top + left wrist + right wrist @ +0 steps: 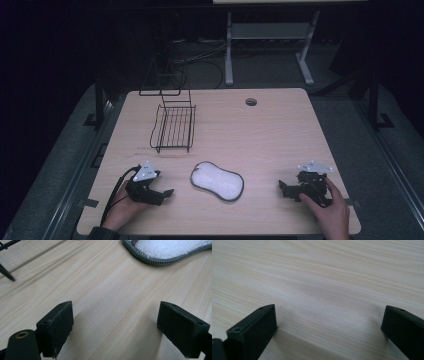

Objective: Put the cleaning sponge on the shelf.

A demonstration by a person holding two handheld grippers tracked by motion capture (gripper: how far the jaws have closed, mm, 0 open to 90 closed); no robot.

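1. the pad, white with a grey rim, lies flat on the table near the front edge, between the two grippers and nearer the left one.
2. left gripper rests low on the table just left of the pad, jaws spread wide with nothing between them; in the left gripper view the pad's grey rim sits ahead and to the right.
3. right gripper is well apart from the pad on its right side, jaws also spread and empty over bare wood.
4. the step looks like a reach for the pad. the left one is better placed: slide forward, keep one jaw low enough to get under the rim, then close on the edge, since a flat soft pad gives little to grab from above.
5. a wire rack stands behind the pad, farther back; it is clear of the reach. nothing lies between gripper and pad.
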